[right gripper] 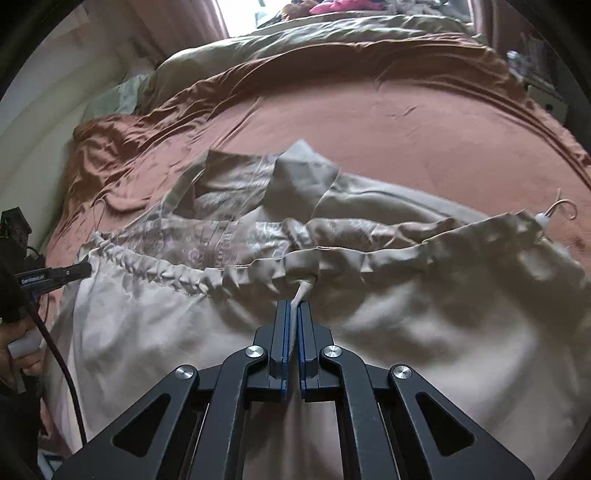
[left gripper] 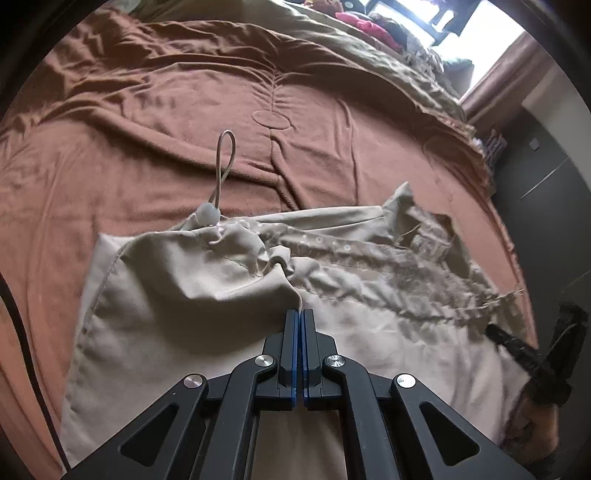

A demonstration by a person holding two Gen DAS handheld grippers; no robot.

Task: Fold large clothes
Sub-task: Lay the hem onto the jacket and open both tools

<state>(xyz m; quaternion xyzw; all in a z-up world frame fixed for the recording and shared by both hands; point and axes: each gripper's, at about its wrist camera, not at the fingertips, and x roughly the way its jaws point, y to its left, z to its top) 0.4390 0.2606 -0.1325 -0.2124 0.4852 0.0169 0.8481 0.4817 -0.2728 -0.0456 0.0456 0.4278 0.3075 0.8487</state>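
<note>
A large beige jacket [left gripper: 207, 317] with a snap placket and a drawstring hem lies on the brown bedspread [left gripper: 147, 122]. My left gripper [left gripper: 299, 312] is shut on a fold of the jacket's fabric near the hem. A drawstring loop with a white toggle [left gripper: 207, 214] lies on the bed beyond it. In the right wrist view the jacket [right gripper: 424, 325] fills the foreground, and my right gripper [right gripper: 294, 304] is shut on a pale strip at the gathered hem [right gripper: 229, 277]. The left gripper [right gripper: 55, 275] also shows at the jacket's left edge there.
The brown bedspread [right gripper: 406, 122] stretches beyond the jacket. An olive cover [left gripper: 369, 40] and a pile of pink clothes [left gripper: 365, 24] lie at the far end by a bright window. A black cable [right gripper: 59, 354] hangs at the left. A dark cabinet [left gripper: 546, 177] stands beside the bed.
</note>
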